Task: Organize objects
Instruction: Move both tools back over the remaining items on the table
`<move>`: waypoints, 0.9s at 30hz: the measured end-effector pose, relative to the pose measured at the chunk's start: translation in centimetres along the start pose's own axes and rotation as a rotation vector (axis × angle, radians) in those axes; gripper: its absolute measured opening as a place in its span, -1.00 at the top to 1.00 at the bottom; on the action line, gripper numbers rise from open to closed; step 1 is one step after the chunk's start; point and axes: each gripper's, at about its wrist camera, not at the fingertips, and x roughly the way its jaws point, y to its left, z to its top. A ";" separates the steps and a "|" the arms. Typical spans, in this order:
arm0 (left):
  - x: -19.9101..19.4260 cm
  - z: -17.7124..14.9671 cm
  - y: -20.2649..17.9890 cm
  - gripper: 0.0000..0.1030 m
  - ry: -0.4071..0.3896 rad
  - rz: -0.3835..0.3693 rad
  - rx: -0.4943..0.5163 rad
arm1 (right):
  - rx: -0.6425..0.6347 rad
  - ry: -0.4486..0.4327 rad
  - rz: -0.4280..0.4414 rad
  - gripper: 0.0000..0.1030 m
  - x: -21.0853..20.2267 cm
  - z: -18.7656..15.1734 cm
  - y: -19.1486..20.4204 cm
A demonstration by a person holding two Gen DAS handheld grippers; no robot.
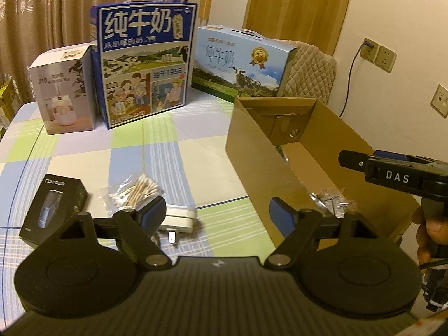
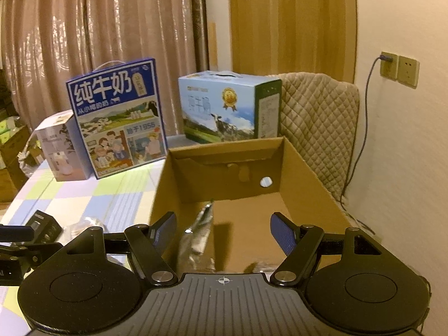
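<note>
My left gripper (image 1: 217, 212) is open and hangs over the checked tablecloth (image 1: 92, 151), nothing between its fingers. Just beyond its left finger lie a flat silver box (image 1: 179, 218), a bag of cotton swabs (image 1: 137, 189) and a black shaver box (image 1: 53, 210). To the right stands an open cardboard box (image 1: 280, 151) with a clear packet (image 1: 333, 201) inside. My right gripper (image 2: 224, 226) is open above that cardboard box (image 2: 302, 168). A silvery packet (image 2: 198, 240) stands tilted below it near the box's left wall, touching neither finger.
At the back of the table stand a tall blue milk carton (image 1: 145, 64), a light blue milk carton (image 1: 240, 61) and a white humidifier box (image 1: 67, 89). A quilted chair back (image 2: 316, 128) and wall sockets (image 2: 397, 67) are behind the cardboard box. A hand (image 1: 428, 232) holds the right gripper.
</note>
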 end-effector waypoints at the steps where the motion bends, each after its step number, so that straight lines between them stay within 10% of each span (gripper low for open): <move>1: -0.2 -0.1 0.4 -0.54 -0.003 0.006 -0.003 | -0.002 -0.003 0.006 -0.38 0.0 0.0 0.2; 27: -3.6 -3.2 13.1 -0.58 0.010 0.206 -0.136 | -0.170 0.010 0.304 -0.38 1.2 -1.6 10.7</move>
